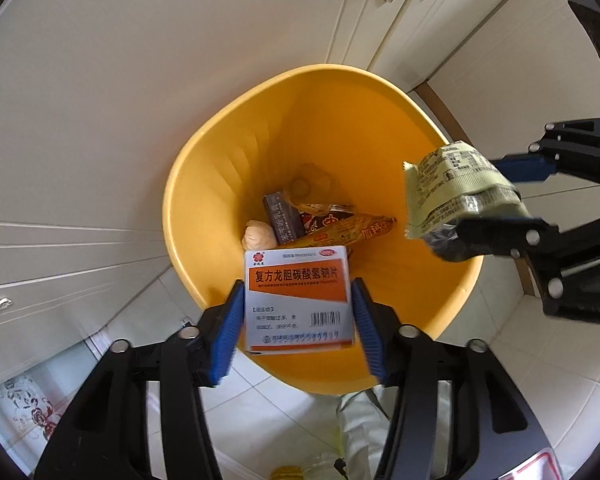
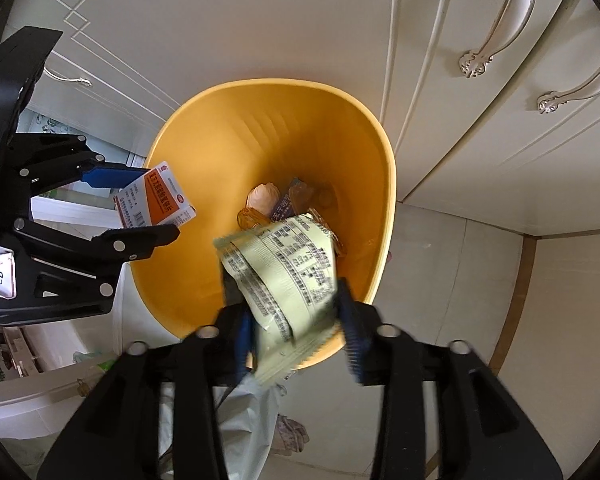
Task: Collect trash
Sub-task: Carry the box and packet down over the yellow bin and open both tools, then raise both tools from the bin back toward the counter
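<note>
Cream cabinet doors (image 2: 260,12) with curled metal handles (image 2: 496,40) boxed in a pale tiled floor (image 1: 512,392), and on that floor stood the yellow bin (image 1: 204,184), mouth wide open to both cameras. Down at the bottom lay earlier rubbish: a dark purple carton (image 1: 284,218), a crumpled beige ball (image 1: 258,236) and an orange sausage wrapper (image 1: 352,230), all touching in one heap.

The left gripper (image 1: 298,312) hung above the near rim, its blue pads (image 1: 228,320) on either side of the medicine box (image 1: 298,300). A sliver of gap showed at both edges, so I could not tell whether the box was pinched or being let go. Held flat and upright over the opening, it looked placed to drop straight in rather than clip the rim.

The right gripper (image 2: 296,320) came in from the other side, closed on the pale green snack packet (image 2: 288,276), which was bent and blurred between the fingers. Limp film like that needs a firm squeeze, hence the crumple. Both pieces sat inside the rim's outline, well apart from each other, so neither should knock the other. The likely next step, to my eye, was release.
</note>
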`<state>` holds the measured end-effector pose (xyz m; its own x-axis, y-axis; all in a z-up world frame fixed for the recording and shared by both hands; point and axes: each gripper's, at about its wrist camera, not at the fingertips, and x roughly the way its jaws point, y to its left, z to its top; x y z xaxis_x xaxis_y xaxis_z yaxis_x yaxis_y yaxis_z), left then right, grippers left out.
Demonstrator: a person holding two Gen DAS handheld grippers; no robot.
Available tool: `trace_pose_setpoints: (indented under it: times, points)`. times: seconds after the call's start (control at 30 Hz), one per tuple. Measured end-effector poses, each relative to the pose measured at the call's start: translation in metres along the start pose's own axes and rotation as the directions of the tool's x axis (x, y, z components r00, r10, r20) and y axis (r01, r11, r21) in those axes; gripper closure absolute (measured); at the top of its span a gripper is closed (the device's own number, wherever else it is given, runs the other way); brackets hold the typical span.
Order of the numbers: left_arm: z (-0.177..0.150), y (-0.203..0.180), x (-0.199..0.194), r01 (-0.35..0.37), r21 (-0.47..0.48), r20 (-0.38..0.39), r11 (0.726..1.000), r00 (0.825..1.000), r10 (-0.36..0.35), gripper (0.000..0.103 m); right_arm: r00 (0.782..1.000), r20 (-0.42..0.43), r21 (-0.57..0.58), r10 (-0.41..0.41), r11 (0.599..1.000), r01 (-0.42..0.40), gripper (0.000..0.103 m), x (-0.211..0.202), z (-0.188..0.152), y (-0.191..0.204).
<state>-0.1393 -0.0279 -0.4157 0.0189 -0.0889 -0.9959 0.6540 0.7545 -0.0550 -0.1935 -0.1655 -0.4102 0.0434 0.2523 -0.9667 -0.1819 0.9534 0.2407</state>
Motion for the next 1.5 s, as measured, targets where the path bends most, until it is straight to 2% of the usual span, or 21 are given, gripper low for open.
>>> trace_pose_setpoints:
  times: [0.03, 0.07, 0.17, 0.6, 0.8, 1.0, 1.23, 1.37, 1.5]
  points:
    - [-0.001, 0.000, -0.001, -0.007, 0.000, 0.006, 1.000, 1.000, 0.007, 0.034, 1.000, 0.007, 0.000, 0.001, 1.000, -0.001, 0.045, -0.001, 0.000, 0.001]
    - [-0.001, 0.000, -0.002, -0.015, 0.000, 0.012, 1.000, 1.000, 0.015, 0.031, 1.000, 0.012, -0.003, -0.008, 1.000, 0.008, 0.044, -0.003, -0.001, 0.001]
    - [-0.002, 0.000, -0.009, -0.019, 0.003, 0.020, 1.000, 1.000, 0.019, 0.030, 1.000, 0.019, 0.009, -0.013, 1.000, 0.013, 0.044, -0.006, -0.001, -0.001]
    - [-0.006, -0.005, -0.045, -0.022, -0.005, 0.049, 1.000, 0.999, 0.022, 0.030, 0.998, 0.066, 0.041, -0.024, 0.999, 0.021, 0.044, -0.039, -0.006, 0.001]
    - [-0.017, -0.005, -0.074, -0.029, -0.020, 0.085, 0.999, 0.996, 0.030, 0.030, 0.994, 0.112, 0.042, -0.017, 0.999, 0.012, 0.044, -0.074, -0.014, 0.015]
    - [-0.037, -0.012, -0.122, -0.032, -0.062, 0.135, 0.998, 0.990, 0.040, 0.030, 0.982, 0.190, 0.055, -0.006, 0.998, -0.004, 0.044, -0.124, -0.026, 0.035]
    - [-0.061, -0.014, -0.194, -0.013, -0.171, 0.237, 0.985, 0.970, 0.054, 0.029, 0.947, 0.320, 0.118, -0.024, 0.993, -0.015, 0.044, -0.197, -0.044, 0.047]
    - [-0.065, -0.011, -0.225, -0.003, -0.237, 0.294, 0.972, 0.953, 0.075, 0.029, 0.916, 0.401, 0.150, -0.034, 0.988, -0.029, 0.043, -0.236, -0.044, 0.050]
    - [-0.060, -0.001, -0.258, 0.000, -0.295, 0.353, 0.956, 0.929, 0.109, 0.028, 0.874, 0.483, 0.148, -0.048, 0.989, -0.027, 0.041, -0.271, -0.031, 0.055]
